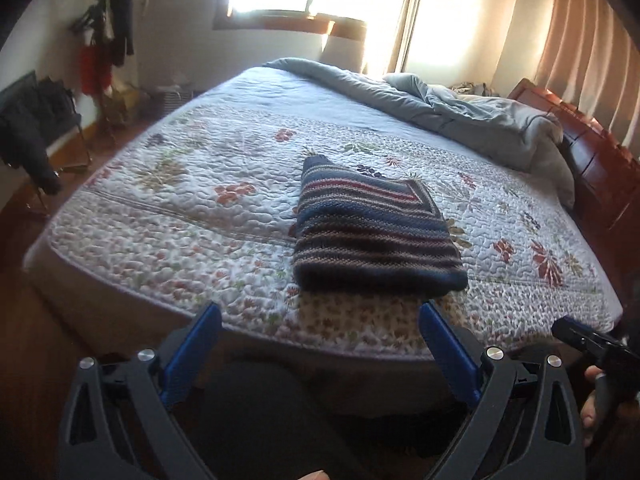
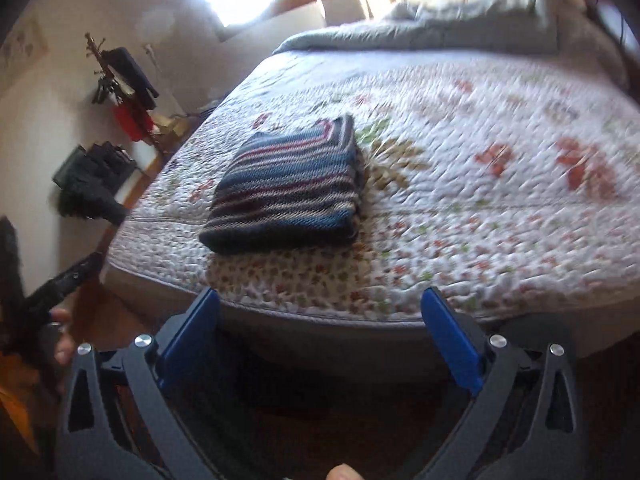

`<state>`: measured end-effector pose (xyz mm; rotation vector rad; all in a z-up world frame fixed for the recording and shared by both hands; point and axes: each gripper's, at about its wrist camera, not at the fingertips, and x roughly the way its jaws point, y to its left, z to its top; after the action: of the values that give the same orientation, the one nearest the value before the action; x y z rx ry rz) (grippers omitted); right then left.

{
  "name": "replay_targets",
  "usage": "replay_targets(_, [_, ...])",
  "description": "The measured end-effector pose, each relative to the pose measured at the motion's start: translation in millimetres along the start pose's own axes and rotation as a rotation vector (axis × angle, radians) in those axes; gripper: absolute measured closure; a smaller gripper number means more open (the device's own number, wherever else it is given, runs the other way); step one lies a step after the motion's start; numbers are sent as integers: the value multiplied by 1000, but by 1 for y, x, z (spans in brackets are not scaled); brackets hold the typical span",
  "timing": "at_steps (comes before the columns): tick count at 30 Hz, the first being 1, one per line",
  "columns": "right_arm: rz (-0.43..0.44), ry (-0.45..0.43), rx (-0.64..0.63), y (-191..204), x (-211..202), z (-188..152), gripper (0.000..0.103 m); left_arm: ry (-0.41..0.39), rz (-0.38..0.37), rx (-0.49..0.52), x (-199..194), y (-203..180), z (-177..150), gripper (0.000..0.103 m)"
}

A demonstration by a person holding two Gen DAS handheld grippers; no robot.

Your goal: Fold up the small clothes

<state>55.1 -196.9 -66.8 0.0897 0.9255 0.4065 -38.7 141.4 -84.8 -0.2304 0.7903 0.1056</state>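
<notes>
A: Any baskets or boxes with something in them?

B: Only a striped bin on the floor past the far corner of the bed, with something pale on top; it is too blurred and small to say what. A rack near that same corner holds dark and red garments, and a chair further along the bed's side carries dark clothes.

A: And the sweater?

B: The sweater lies on the bed's quilt, close to the near edge and roughly mid-width. It is folded into a compact, thick rectangle, with blue, dark, tan and red stripes running across. One back corner pokes out in a small point. In the right wrist view the sweater shows stacked layers along its side, with the quilt flat around it.

A: Anything else on the bed?

B: A grey duvet bunched along the far end, by the headboard.

A: Grippers?

B: The left gripper hangs just off the bed's near edge, short of the sweater, its blue fingers spread wide and holding nothing. The right gripper is likewise off that edge, spread wide and empty.
</notes>
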Motion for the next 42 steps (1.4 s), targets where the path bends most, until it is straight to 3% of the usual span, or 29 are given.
replay_targets(3, [-81, -45, -35, 17, -21, -4, 3, 19, -68, -5, -22, -9, -11, 4])
replay_targets(6, [-93, -60, -92, 34, -38, -7, 3, 48, -39, 12, -34, -22, -21, 4])
replay_targets(14, [-136, -96, -126, 54, -68, -7, 3, -9, -18, 57, -72, -45, -26, 4])
replay_targets(42, [-174, -90, -127, 50, -70, -7, 3, 8, 13, 70, -71, -57, -24, 4])
